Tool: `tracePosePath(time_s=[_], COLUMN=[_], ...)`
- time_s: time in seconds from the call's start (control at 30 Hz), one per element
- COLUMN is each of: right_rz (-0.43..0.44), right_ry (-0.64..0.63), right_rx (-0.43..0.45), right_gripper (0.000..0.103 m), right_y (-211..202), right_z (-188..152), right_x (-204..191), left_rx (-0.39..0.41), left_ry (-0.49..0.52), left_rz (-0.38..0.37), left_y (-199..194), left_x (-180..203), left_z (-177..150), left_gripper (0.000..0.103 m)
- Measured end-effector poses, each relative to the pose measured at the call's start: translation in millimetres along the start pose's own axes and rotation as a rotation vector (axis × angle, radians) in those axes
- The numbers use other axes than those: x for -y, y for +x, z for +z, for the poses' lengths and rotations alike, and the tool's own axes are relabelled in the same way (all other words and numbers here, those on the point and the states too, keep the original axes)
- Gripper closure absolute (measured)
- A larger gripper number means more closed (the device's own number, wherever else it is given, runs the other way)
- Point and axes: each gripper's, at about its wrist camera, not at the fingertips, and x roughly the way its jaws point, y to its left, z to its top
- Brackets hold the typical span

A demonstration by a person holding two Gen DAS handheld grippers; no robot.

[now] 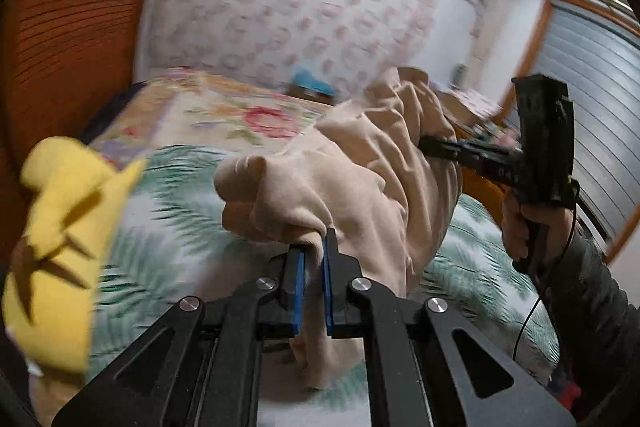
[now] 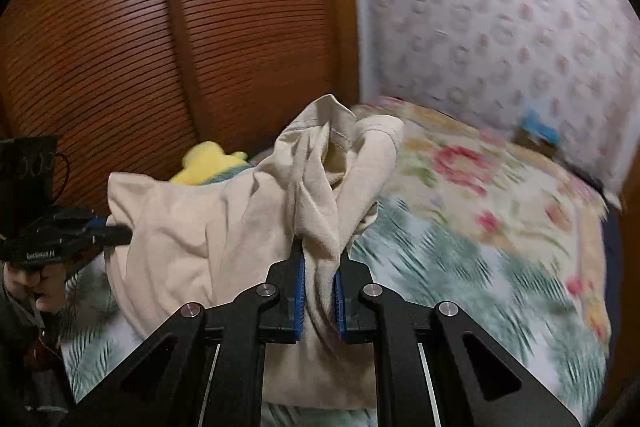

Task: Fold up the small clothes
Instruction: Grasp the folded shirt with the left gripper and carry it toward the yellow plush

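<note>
A beige garment point(image 1: 360, 167) hangs bunched between both grippers above the bed. My left gripper point(image 1: 314, 247) is shut on one bunched edge of it. In the left wrist view my right gripper point(image 1: 430, 147) is shut on the far end of the garment. In the right wrist view the right gripper point(image 2: 320, 251) is shut on a gathered fold of the garment point(image 2: 192, 227), and the left gripper point(image 2: 120, 233) pinches its left side. The cloth sags down to the bedspread between them.
The bed has a leaf-print cover point(image 2: 460, 275) and a floral quilt point(image 2: 460, 155). A yellow plush toy point(image 1: 60, 227) lies at the left; it also shows in the right wrist view point(image 2: 208, 163). An orange louvred wardrobe point(image 2: 160, 27) and patterned wall point(image 2: 500, 19) stand behind.
</note>
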Motion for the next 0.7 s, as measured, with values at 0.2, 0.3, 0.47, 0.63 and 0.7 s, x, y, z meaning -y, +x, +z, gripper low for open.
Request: tracePosePath(time_s=[0.2,0.3,0.47,0.63,0.7], right_rz=[0.060,0.072,0.075,0.075,0.054], right_ry=[-0.123,-0.165,-0.198,-0.201,-0.177], right_rx=[-0.053,-0.087,-0.156,-0.158,-0.170], right_gripper=[0.092,0.092,0.092,0.093,0.093], right_y=[112,156,215,246,254], right_z=[61,81,103,112,111], right_x=[-25,-31,-33,-51,-54], left_rx=[0.014,0.008,0.013,0.001,0.000], left_ry=[-0.108,-0.158,-0.209,-0.198,-0.180], left_rz=[0.080,0.100,0.119,0.182,0.211], left_y=[-1,4,1,1,-1], left_x=[-65,-84,-100,-97,-96], left_z=[-4,-10,-20,-31,-29], left_gripper=[0.095,0.095,0.095,0.095,0.094])
